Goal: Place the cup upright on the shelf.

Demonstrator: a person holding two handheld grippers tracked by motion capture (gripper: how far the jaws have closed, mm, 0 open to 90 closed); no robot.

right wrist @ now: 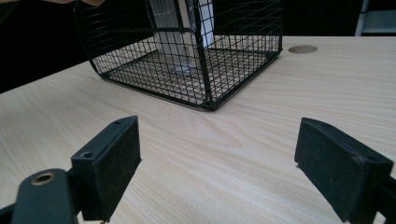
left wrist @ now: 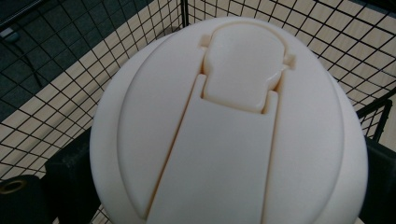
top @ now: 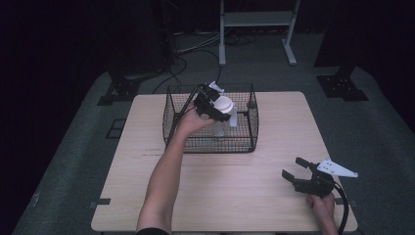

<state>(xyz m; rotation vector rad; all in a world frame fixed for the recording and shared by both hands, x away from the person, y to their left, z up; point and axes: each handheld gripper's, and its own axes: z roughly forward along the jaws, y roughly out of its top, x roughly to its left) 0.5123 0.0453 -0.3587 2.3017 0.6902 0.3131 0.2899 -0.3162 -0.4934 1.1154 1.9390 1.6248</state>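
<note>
I had the left gripper (top: 219,108) clamped on the white-lidded bottle (left wrist: 229,126) inside the wire basket (top: 254,132), the right gripper (top: 295,169) wide over the worktop (top: 235,191).

Wire basket (top: 210,142) at table's (top: 235,196) far middle, bottle (top: 224,115) inside it

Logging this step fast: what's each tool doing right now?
Left tool: closed on the white lid of a bottle, over the wire basket.
Right tool: open, holding nothing, low over the table.
</note>
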